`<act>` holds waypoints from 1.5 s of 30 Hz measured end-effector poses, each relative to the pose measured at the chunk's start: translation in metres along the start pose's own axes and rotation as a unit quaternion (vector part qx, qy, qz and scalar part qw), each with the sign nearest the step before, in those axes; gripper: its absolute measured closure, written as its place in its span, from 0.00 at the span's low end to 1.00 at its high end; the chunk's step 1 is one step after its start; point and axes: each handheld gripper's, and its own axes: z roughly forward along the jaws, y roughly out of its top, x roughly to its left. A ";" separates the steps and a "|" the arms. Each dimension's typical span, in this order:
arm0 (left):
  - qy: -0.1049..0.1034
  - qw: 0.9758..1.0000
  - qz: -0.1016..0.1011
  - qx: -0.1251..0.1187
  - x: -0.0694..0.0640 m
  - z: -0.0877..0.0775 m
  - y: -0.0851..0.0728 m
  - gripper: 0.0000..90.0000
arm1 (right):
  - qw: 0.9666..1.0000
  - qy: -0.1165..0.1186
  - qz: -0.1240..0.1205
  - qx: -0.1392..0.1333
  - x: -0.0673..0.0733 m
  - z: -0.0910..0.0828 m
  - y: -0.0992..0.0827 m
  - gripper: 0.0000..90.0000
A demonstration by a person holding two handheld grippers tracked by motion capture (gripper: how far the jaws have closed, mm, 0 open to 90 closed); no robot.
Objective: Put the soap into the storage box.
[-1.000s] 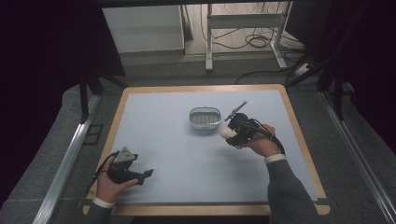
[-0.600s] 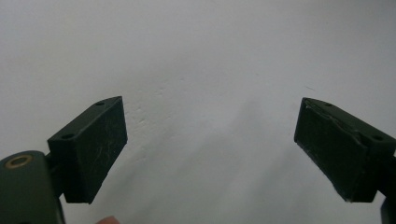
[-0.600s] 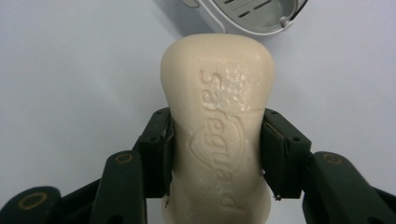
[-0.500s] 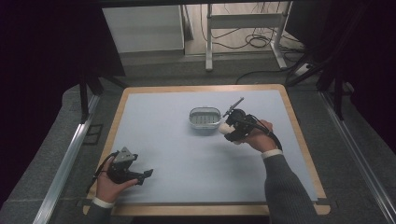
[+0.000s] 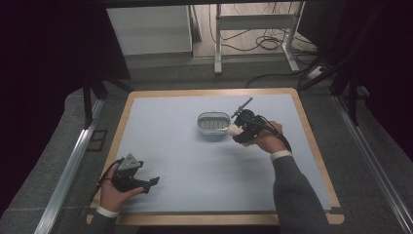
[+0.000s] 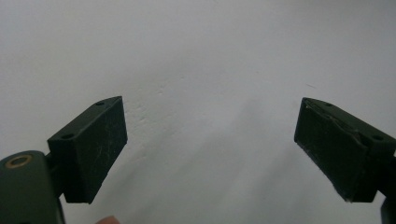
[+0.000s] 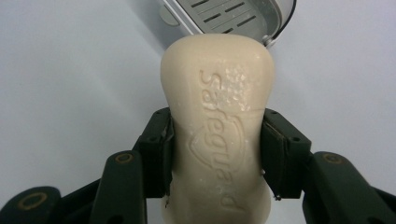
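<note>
High view, table point(image 5: 160, 122): pale blue-grey top with a wooden border, filling the middle of the frame; grey floor around it, cables on the floor at upper right.
Right arm: grey sleeve point(image 5: 292, 190) rising from the bottom right; hand point(image 5: 268, 141) right of centre, around the right gripper point(image 5: 237, 132).
Left hand point(image 5: 114, 192): lower left of the frame, near the table's front edge, wrapped around the left gripper point(image 5: 153, 181), which points toward frame right.
Soap dish point(image 5: 213, 123): grey, oval, slotted floor, just above centre of the high view; its rim also shows at the top of the right gripper view point(image 7: 233, 16).
Soap point(image 7: 217, 130): cream bar with raised lettering, clamped at its waist between the right gripper's two black jaws, long axis running up the right gripper view, far end just short of the dish rim. In the high view it is a pale spot point(image 5: 234, 129) at the dish's right edge; whether it touches the dish, cannot tell.
Right gripper state: jaws pressed against both sides of the bar, pads dug in slightly.
Left gripper view, left gripper point(image 6: 210, 149): jaws spread wide apart with bare pale tabletop between them; a fingertip point(image 6: 108, 219) at the bottom edge.
</note>
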 end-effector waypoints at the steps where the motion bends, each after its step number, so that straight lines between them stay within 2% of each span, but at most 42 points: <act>1: 0.000 1.000 0.000 0.000 0.000 0.000 0.000 0.11 | 1.000 -0.001 -0.001 0.000 -0.001 0.001 0.000 0.55; 17: 0.000 1.000 0.002 0.001 0.000 0.000 0.000 0.11 | 1.000 -0.009 -0.012 0.002 -0.006 0.002 0.011 0.55; 21: 0.000 1.000 0.001 0.001 0.000 0.000 0.000 0.11 | 1.000 -0.006 -0.011 -0.006 -0.007 0.002 0.015 0.55; 32: 0.000 1.000 0.002 0.002 0.000 0.000 -0.001 0.11 | 1.000 -0.004 -0.028 -0.004 -0.009 0.007 0.024 0.55; 41: 0.000 1.000 0.003 0.002 0.000 0.000 -0.001 0.11 | 0.999 -0.002 -0.032 -0.012 -0.013 0.008 0.035 0.55; 45: -0.007 1.000 -0.002 -0.006 0.000 -0.002 0.000 0.11 | 0.999 -0.001 -0.039 -0.011 -0.013 0.011 0.040 0.55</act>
